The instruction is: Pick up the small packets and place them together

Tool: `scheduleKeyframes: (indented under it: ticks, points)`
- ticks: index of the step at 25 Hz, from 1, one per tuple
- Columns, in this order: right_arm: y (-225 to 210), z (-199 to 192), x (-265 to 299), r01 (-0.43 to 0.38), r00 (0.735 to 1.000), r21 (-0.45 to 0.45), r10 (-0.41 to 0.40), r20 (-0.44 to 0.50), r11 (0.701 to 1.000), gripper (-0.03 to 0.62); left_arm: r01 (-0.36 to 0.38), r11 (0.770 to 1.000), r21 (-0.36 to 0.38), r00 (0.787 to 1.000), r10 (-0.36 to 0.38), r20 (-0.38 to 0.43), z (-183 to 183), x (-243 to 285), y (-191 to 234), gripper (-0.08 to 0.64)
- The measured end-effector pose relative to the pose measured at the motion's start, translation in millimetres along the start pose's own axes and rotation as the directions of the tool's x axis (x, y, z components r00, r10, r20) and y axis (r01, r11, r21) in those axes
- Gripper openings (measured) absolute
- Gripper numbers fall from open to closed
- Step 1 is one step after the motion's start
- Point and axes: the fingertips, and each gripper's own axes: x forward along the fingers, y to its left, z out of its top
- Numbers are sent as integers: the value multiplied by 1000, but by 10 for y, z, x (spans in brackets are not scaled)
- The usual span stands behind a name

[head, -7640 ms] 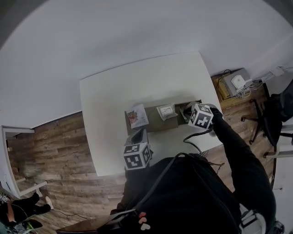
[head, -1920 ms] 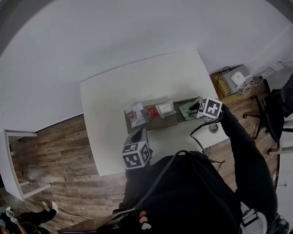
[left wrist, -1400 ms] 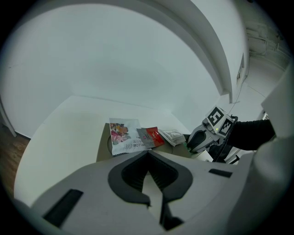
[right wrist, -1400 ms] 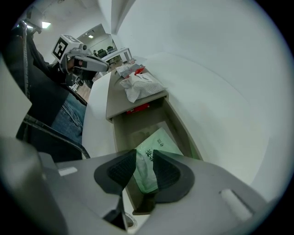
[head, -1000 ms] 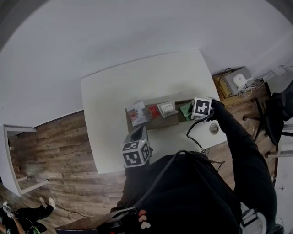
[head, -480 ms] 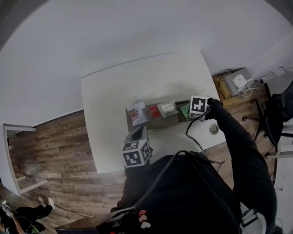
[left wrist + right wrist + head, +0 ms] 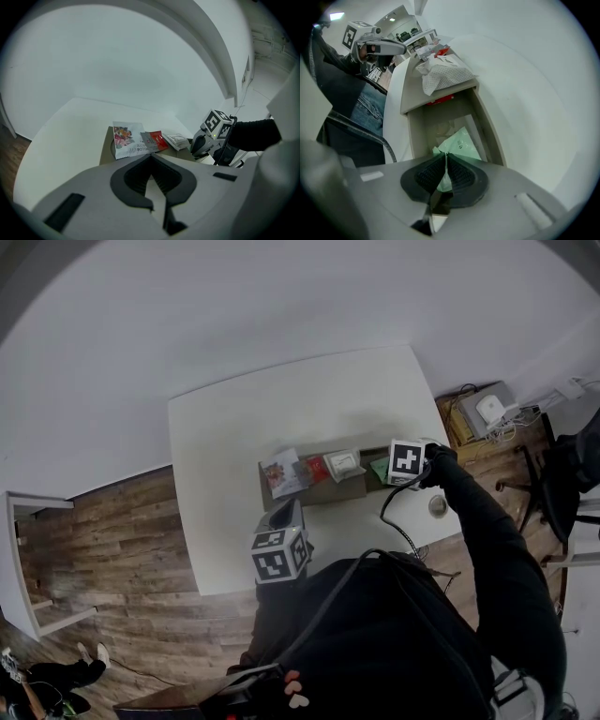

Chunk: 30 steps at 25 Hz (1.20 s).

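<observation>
A: Which step is the person on?

B: Picking up, by the look of it. The right gripper (image 7: pixel 444 157) points steeply down into the sunken end of the cardboard box (image 7: pixel 328 491). Its jaws have just been closing and now stand narrow, pinching the near edge of the green packet (image 7: pixel 459 145), which lies flat on the floor of that compartment.

A: And the other hand?

B: The left gripper (image 7: pixel 151 157) hangs near the table's front edge with its jaws together and nothing between them.

A: Where are the other packets?

B: In a row on the raised part of the box: the colourful packet (image 7: pixel 125 138), the red packet (image 7: pixel 153 140) touching it, then the white packet (image 7: pixel 343 463) just beside.

A: So what does the next move call for?

B: Probably a lift clear of the compartment walls, then a carry left to the row. The hold is on a thin edge, so the packet may swing or slip.

A: What has changed?

B: Several seconds ago no red packet lay beside the colourful one. Two seconds ago the right gripper was further right, off the green packet.
</observation>
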Motion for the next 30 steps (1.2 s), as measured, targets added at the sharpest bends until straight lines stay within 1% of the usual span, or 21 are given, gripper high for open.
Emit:
scheduleKeyframes:
  ticks: [4, 8, 13, 16, 18, 21, 24, 27, 30]
  points:
    - [11, 2, -66, 0, 999, 28, -1, 34, 1000, 18, -3, 1000, -1, 1000, 3, 3, -1, -28, 10, 0]
    - [-29, 7, -182, 19, 997, 50, -23, 72, 999, 18, -1, 1000, 4, 1000, 1, 4, 14, -12, -1, -2]
    - [-32, -14, -288, 69, 991, 58, -75, 109, 996, 18, 4, 1000, 7, 1000, -4, 6, 9, -20, -16, 0]
    - [-88, -40, -362, 114, 985, 62, -121, 126, 992, 19, 0, 1000, 3, 1000, 0, 8, -4, -38, -11, 0]
    - [-120, -59, -430, 128, 978, 85, -140, 154, 988, 18, 5, 1000, 8, 1000, -5, 13, 11, -35, -32, 0]
    - [-145, -53, -547, 139, 966, 127, -162, 200, 982, 19, 14, 1000, 16, 999, -14, 32, 73, -36, -40, 0]
    - [-126, 13, -646, 154, 950, 142, -186, 251, 978, 19, 8, 1000, 10, 999, -8, 43, 77, -90, -1, 0]
    - [-114, 77, -830, 189, 927, 146, -226, 300, 971, 18, 2, 1000, 2, 999, -2, 49, 66, -130, 21, 0]
    - [-102, 179, -1083, 242, 897, 137, -275, 347, 960, 19, -1, 1000, -1, 998, 1, 57, 73, -145, 35, -2]
